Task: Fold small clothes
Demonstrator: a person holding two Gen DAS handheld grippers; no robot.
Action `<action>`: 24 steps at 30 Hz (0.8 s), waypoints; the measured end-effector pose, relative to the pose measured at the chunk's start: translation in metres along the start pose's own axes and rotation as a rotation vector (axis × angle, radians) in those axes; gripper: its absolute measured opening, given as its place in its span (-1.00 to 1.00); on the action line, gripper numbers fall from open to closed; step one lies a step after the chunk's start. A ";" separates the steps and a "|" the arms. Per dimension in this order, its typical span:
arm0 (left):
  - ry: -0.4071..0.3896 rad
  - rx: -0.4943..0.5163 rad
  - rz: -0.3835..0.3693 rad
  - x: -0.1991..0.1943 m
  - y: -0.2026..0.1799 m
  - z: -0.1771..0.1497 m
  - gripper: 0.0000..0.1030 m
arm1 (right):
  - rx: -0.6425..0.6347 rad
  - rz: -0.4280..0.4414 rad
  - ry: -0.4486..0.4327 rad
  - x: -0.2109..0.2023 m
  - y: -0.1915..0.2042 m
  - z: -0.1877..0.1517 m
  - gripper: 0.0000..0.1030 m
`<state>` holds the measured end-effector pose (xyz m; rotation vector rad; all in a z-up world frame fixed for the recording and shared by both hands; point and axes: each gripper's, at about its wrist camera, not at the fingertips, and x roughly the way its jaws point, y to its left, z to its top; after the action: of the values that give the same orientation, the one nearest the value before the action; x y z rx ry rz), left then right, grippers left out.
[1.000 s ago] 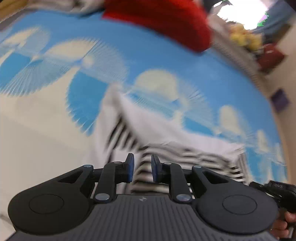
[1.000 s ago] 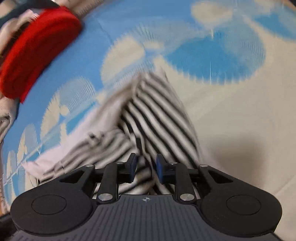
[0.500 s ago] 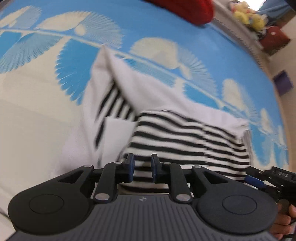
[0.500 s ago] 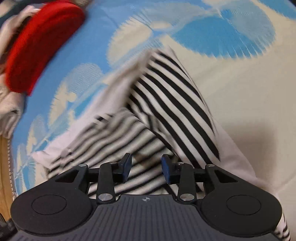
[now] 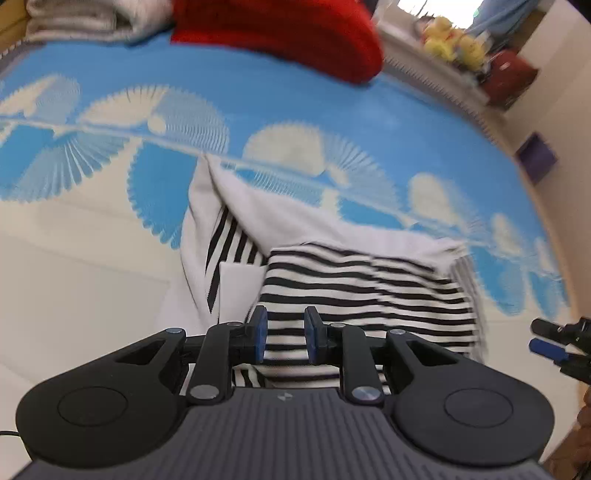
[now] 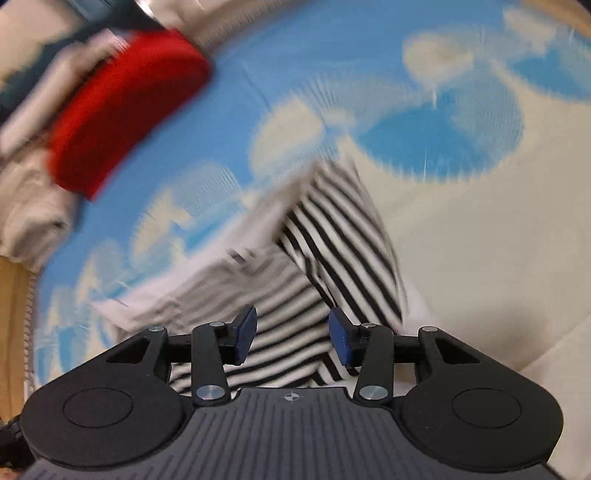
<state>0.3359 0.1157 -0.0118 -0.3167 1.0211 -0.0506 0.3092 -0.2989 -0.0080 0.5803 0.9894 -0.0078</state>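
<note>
In the left wrist view, cream bedding fills the 9 o'clock side, and the blue and cream patterned cover (image 5: 280, 92) spreads across the upper half. A red folded cloth (image 5: 288, 33) sits at 12 o'clock, with a pale folded pile (image 5: 85, 18) at 11 o'clock. The striped garment (image 5: 369, 291) lies near the centre of the cover — black-and-white bands folded across, a white flap reaching up toward 11 o'clock. The left gripper (image 5: 282, 338) hangs over its near edge with jaws narrowly apart; the cloth shows through the gap, but I cannot tell whether the pads press on it. At 3 o'clock the right gripper (image 5: 550, 341) peeks in.

In the right wrist view, motion-blurred, the red cloth sits at 10 o'clock and the garment runs from centre toward 1 o'clock. The right gripper's jaws are opening — nothing pinched between them, the stripes lying below.
</note>
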 end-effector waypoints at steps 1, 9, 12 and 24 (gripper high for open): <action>-0.014 0.001 -0.003 -0.013 0.000 0.000 -0.55 | 0.005 0.016 -0.029 -0.020 -0.002 0.000 -0.11; -0.168 0.168 -0.056 -0.142 -0.023 -0.083 -0.53 | -0.120 0.121 -0.213 -0.158 -0.042 -0.057 -0.02; -0.202 0.224 -0.050 -0.157 -0.024 -0.134 -0.53 | -0.106 0.073 -0.239 -0.174 -0.079 -0.090 -0.02; -0.057 0.042 0.008 -0.122 0.026 -0.220 -0.53 | -0.103 -0.080 -0.098 -0.131 -0.144 -0.176 -0.01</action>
<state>0.0838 0.1112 -0.0235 -0.2747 0.9637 -0.0555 0.0592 -0.3725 -0.0432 0.4415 0.9118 -0.0559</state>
